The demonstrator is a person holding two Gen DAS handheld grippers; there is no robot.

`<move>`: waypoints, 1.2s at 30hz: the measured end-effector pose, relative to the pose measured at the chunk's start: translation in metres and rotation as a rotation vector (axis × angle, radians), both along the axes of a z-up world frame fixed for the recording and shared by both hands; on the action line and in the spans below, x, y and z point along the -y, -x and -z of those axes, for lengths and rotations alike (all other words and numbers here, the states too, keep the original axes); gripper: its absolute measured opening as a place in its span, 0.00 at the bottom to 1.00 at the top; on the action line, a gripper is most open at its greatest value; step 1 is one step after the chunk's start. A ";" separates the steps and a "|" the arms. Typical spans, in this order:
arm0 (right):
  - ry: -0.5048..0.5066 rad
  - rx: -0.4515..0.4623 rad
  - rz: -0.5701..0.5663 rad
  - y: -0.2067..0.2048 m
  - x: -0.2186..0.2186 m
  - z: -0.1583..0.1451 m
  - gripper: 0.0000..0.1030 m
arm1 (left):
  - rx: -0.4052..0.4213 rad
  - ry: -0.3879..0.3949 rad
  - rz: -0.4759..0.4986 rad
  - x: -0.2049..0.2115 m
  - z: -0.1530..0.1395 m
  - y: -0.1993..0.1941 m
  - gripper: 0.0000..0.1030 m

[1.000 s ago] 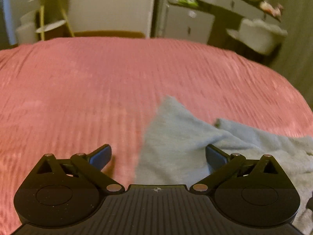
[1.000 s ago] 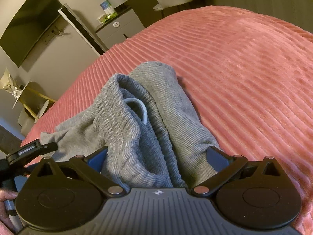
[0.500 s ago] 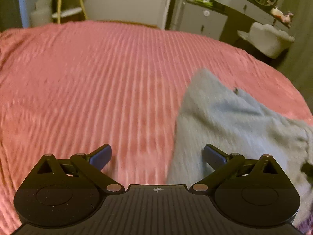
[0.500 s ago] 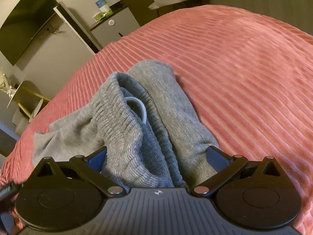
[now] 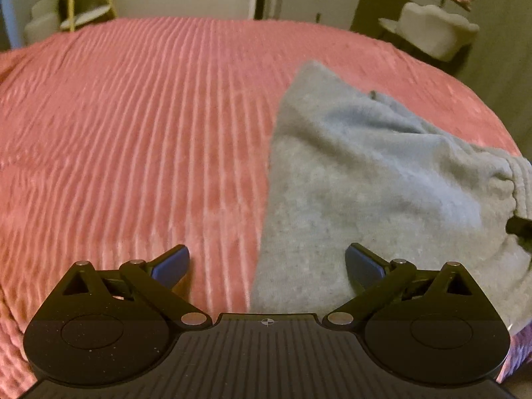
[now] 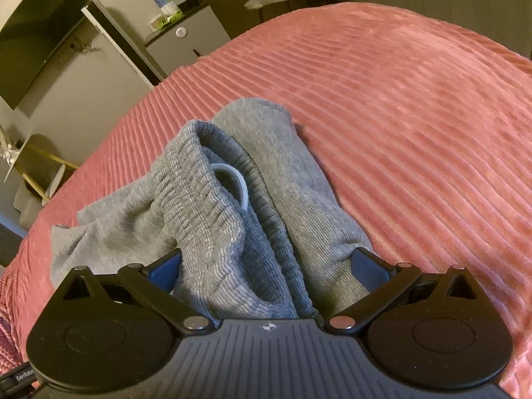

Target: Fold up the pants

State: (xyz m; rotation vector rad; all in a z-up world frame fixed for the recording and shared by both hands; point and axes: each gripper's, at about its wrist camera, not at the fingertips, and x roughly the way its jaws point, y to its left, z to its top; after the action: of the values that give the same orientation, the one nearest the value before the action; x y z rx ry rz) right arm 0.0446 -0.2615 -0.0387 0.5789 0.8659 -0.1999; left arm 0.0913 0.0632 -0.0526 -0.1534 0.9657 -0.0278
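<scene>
While the grey pants [image 5: 365,179] lie bunched on the pink ribbed bedspread [image 5: 133,133], the left tool [image 5: 267,261] hangs low over the bed with its jaws spread wide and nothing between them. Its left finger [image 5: 171,262] sits over bare bedspread just beside the pants' left edge; its right finger [image 5: 362,262] sits over the grey fabric, contact unclear. That view is a bit blurred. From the pants' left edge the cloth runs rightward as a flat triangular panel, peak pointing to the far side of the bed, then bunches into a ribbed waistband [image 5: 518,179] at the pants' right end, where a dark bit of the other tool shows at the frame edge. Beyond the bed, past the pants, a gold-legged side stand [image 5: 86,10] is at far left, a grey cabinet [image 5: 316,3] further right, a pale chair [image 5: 435,30] at far right. In the right wrist view, the right tool [image 6: 266,262] is also spread wide, with the pants' waistband [image 6: 206,219] heaped between its fingers [image 6: 369,262] and running back under the tool body; jaws are not pinched on it. A pale blue drawstring loop [image 6: 234,183] sticks out of the waistband fold. Flatter grey cloth spreads left of the waistband; bare bedspread lies right of the pants.
</scene>
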 end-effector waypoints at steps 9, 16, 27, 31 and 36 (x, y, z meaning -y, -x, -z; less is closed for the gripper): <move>-0.050 -0.054 -0.151 -0.008 0.020 -0.008 1.00 | -0.054 0.300 -0.079 -0.046 0.011 -0.008 1.00; 0.383 -0.007 -0.299 0.003 -0.024 -0.035 1.00 | -0.078 0.269 -0.064 -0.043 0.014 -0.014 1.00; -0.008 -0.033 -0.423 -0.019 0.036 -0.009 1.00 | -0.084 0.436 0.112 -0.043 0.018 -0.041 1.00; -0.129 -0.032 -0.483 -0.035 0.055 0.010 1.00 | -0.089 0.532 0.144 -0.046 0.022 -0.055 1.00; -0.196 -0.029 -0.528 -0.043 0.066 0.021 1.00 | -0.082 0.694 0.176 -0.057 0.032 -0.061 1.00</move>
State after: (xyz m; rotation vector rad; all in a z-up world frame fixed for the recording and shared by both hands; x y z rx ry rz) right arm 0.0877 -0.3272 -0.0601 0.5102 1.0433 0.3605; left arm 0.1519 0.1200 -0.0843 -0.7115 1.0175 -0.5246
